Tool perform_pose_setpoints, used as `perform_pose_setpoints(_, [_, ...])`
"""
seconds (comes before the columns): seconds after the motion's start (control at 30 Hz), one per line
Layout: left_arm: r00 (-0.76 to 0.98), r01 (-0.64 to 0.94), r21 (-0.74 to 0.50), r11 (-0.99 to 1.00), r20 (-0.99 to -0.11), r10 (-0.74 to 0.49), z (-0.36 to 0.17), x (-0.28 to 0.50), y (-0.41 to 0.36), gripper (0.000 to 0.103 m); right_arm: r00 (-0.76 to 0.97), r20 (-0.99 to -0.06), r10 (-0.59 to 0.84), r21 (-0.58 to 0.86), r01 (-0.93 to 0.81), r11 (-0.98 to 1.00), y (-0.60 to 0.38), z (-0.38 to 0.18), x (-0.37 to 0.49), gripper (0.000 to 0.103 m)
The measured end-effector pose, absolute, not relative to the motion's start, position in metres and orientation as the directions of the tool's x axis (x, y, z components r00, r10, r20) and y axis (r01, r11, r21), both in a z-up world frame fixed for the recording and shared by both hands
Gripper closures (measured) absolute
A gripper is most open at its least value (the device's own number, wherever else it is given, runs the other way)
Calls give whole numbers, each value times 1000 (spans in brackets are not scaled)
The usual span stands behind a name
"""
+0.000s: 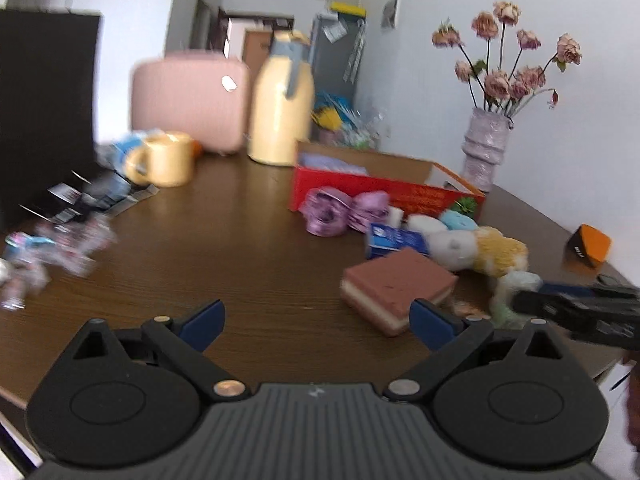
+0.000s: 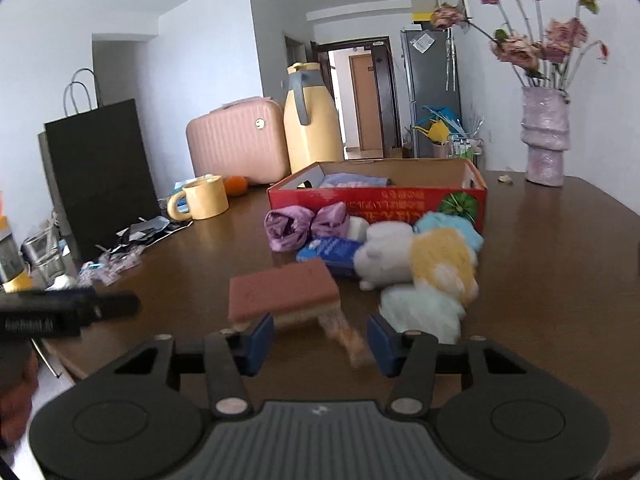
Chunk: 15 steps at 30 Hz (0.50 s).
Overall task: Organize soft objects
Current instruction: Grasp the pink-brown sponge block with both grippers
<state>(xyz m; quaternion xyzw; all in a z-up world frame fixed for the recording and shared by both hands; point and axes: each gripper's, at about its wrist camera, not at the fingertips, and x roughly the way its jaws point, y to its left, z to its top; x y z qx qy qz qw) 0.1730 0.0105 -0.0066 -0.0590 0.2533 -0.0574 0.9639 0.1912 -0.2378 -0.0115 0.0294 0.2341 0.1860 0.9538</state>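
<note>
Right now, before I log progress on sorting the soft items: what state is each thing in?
red box: open, cloth inside
sponge: on table, outside box
plush toys: piled outside box
purple bow: on table
left gripper: open, empty
right gripper: open, nothing gripped

We see a dark brown wood-grain table [image 2: 560, 248]. On it, a layered sponge block [image 2: 284, 292] shows a reddish-brown top over cream and pink bands. Behind it lie a shiny purple bow [image 2: 306, 224], a blue packet [image 2: 328, 250] with white print, and plush toys in white, yellow and pale blue [image 2: 424, 264]. The cardboard box [image 2: 376, 196] at frame centre is red with gold lettering. Upper left holds a pink suitcase [image 2: 240, 144], a cream-yellow jug [image 2: 310, 124], a yellow mug [image 2: 204, 196]. Our gripper pads [image 2: 262, 338] are blue.
</note>
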Motion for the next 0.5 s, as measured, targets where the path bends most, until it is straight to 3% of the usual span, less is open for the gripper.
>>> perform_pose_setpoints(0.1, [829, 107, -223, 969, -518, -211, -13, 204, 0, 33, 791, -490, 367, 119, -356, 927, -221, -8, 233, 53])
perform_pose_setpoints(0.27, [764, 110, -354, 929, -567, -307, -28, 250, -1, 51, 726, -587, 360, 118, -363, 924, -198, -15, 294, 58])
perform_pose_setpoints(0.3, [755, 106, -370, 923, -574, -317, -31, 258, 1, 61, 716, -601, 355, 119, -359, 926, -194, -18, 304, 58])
perform_pose_setpoints(0.43, [730, 64, -453, 889, -587, -351, -41, 277, 25, 68, 661, -627, 412, 182, -390, 903, -184, -21, 327, 71])
perform_pose_setpoints(0.5, [740, 26, -467, 884, -585, -331, -40, 278, 42, 75, 637, -627, 449, 202, -424, 883, -175, -21, 328, 72])
